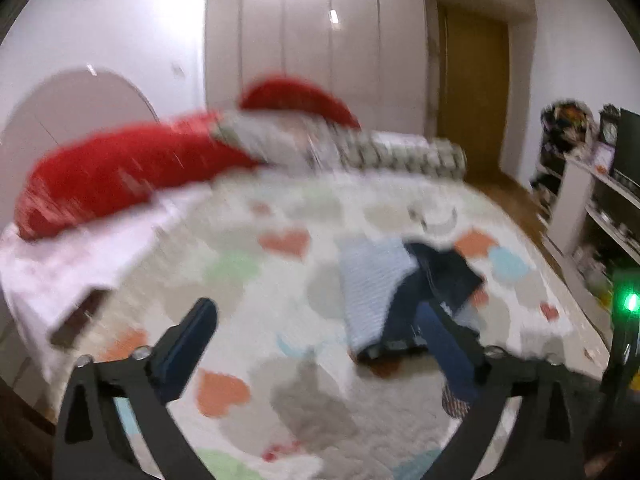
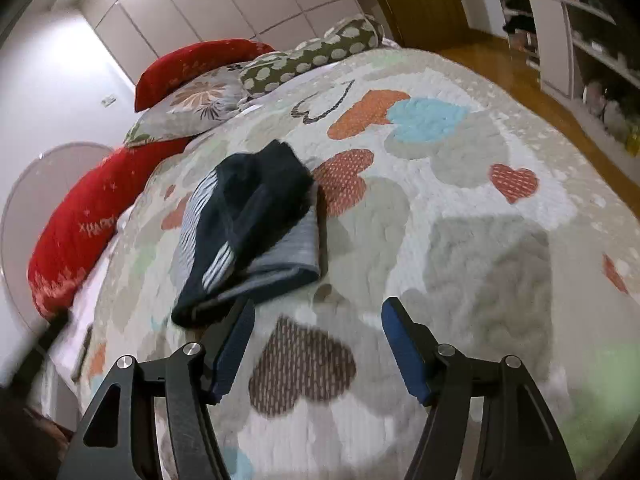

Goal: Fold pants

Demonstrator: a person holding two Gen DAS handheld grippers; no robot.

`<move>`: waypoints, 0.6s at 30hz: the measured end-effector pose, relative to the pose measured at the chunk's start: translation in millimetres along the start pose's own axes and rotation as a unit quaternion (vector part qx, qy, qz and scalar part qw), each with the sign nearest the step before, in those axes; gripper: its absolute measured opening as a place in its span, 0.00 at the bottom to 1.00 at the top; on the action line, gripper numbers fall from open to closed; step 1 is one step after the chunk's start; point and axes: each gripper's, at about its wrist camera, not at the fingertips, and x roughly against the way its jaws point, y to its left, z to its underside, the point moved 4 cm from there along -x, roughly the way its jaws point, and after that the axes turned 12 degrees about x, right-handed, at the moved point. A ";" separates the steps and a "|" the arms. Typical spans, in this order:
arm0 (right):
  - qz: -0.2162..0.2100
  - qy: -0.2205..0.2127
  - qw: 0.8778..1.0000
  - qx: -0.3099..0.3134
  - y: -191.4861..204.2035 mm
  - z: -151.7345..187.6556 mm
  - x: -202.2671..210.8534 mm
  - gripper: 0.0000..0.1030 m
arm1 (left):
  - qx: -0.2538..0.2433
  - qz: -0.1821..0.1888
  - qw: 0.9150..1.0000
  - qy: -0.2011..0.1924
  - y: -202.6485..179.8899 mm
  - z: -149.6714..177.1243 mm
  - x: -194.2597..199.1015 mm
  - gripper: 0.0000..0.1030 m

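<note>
On the heart-patterned quilt [image 2: 460,184] the pants [image 2: 256,224] lie in a loose, rumpled heap — dark cloth bunched over a pale striped piece, probably not yet laid flat for folding. Both the right gripper [image 2: 318,344] and the left gripper [image 1: 320,328] hover spread wide and empty — the heap sits just ahead of the right one's left finger, and ahead-right of the left one.

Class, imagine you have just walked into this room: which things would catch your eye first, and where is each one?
First come the red pillows along the head of the bed, bright against the pale wall. Next, the dark blue pants lying rumpled in the middle of the heart-patterned quilt. Nearest, the open right gripper hangs just short of the pants.
</note>
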 end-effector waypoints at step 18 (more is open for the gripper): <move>0.083 0.002 0.994 0.075 12.7 50.9 43.8 0.69 | -0.015 0.003 0.989 0.148 -5.5 39.5 9.9 1.00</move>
